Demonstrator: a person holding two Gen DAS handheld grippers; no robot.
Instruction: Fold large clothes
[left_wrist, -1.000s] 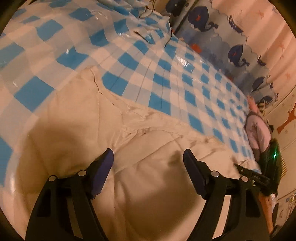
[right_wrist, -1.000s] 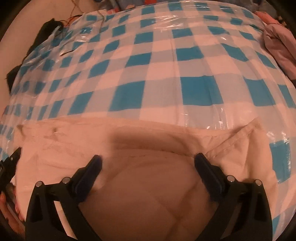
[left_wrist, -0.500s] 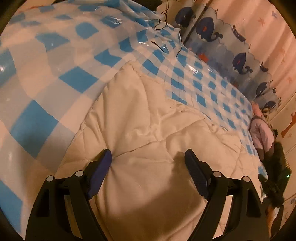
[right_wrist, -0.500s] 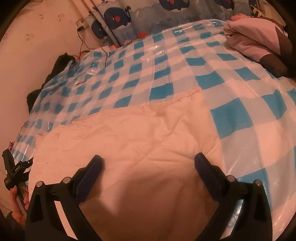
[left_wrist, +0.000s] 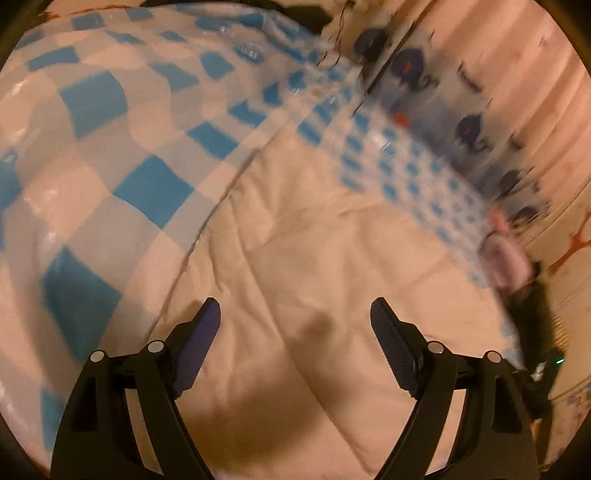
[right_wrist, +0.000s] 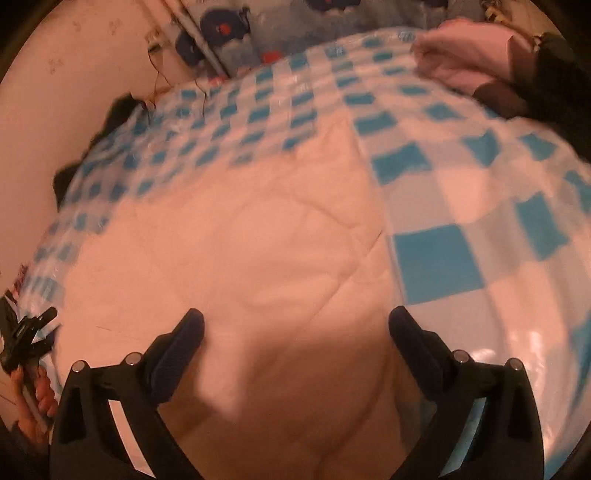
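The left gripper, fingers spread and empty, hangs above cream quilted garment on checkered sheet.

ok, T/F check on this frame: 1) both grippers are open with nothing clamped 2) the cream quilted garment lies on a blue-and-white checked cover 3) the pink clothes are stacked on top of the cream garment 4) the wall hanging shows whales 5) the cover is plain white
1) True. The left gripper and right gripper are both open above the cream quilted garment, with nothing between the pads.
2) True. It lies on the checked cover.
3) False. The pink clothes sit apart, at the far edge of the cover.
4) True. The wall hanging shows dark blue whales.
5) False. It is blue-and-white checked.
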